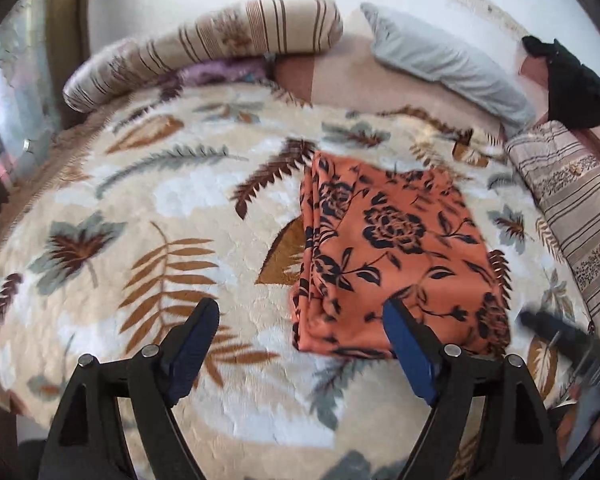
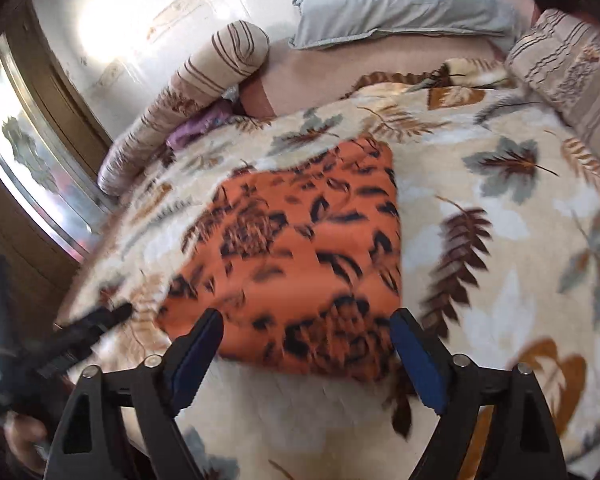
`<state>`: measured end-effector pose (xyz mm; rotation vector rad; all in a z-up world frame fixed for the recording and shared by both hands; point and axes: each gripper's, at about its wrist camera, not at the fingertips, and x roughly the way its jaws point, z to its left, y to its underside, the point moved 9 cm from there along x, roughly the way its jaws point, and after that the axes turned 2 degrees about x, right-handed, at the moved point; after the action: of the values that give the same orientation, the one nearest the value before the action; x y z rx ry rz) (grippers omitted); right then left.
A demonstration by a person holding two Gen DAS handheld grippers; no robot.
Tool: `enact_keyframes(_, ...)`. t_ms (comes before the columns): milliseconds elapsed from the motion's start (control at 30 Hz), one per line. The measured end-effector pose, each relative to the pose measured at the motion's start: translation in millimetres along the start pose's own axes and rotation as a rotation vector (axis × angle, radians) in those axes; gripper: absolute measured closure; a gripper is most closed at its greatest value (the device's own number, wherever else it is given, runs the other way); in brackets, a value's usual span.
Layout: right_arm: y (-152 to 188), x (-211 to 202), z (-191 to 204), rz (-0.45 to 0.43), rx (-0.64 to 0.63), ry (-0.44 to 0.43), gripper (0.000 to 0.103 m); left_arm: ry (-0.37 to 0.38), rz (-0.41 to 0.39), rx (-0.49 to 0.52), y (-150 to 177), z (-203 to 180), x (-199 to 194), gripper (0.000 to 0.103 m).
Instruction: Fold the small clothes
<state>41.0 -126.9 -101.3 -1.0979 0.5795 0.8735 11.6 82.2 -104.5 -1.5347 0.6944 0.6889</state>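
The orange floral garment (image 1: 396, 256) lay on the leaf-patterned blanket (image 1: 180, 184) that covered the bed, already folded into a rough rectangle and set toward the blanket's right side, well short of the pillows at the head. It looked like thin, light, limp cloth that would sag and slide over itself when lifted, and the stacked layers showing along its left edge suggested that a pinch there could catch only some of them. The safest hold, by this reading, was at a near corner or along the near edge, with both claws taking every layer at once. The plush blanket would probably cling a little to the fabric and give under pressure, so a finger would need to press in to get beneath the edge. The left gripper (image 1: 300, 344) was released, its jaws spread wide and empty, hanging just above the near edge of the blanket with one blue pad over the garment's near corner. The right gripper (image 2: 306, 354) was likewise released and empty, poised over the garment's near edge. Along the head of the bed sat a striped bolster (image 1: 204, 48) and a grey pillow (image 1: 448, 64), a second striped cushion (image 1: 572, 196) lined the right edge, and a bright window (image 2: 28, 168) showed to the left.
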Motion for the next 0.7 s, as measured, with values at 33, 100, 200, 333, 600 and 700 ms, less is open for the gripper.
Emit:
enact_keyframes(33, 13, -6, -2, 0.008, -0.009, 0.021, 0.014, -0.006, -0.012, 0.0, 1, -2, -8, 0.016)
enact_keyframes(100, 31, -12, -3, 0.021, -0.014, 0.047, 0.014, -0.01, -0.033, 0.007, 3, -10, -24, 0.016)
enact_keyframes(200, 46, -25, -1, 0.013, -0.038, 0.076, 0.012, 0.0, -0.063, 0.021, 2, -22, -50, 0.016)
enact_keyframes(333, 46, -53, 1, -0.046, -0.057, 0.104, 0.008, 0.021, -0.101, 0.034, 4, -42, -83, 0.016)
enact_keyframes(600, 38, -75, 12, -0.09, -0.092, 0.119, 0.005, -0.041, -0.118, 0.048, 11, -46, -95, 0.009)
enact_keyframes(700, 40, -74, 12, -0.082, -0.096, 0.134, 0.005, -0.059, -0.091, 0.037, 16, -41, -87, 0.009)
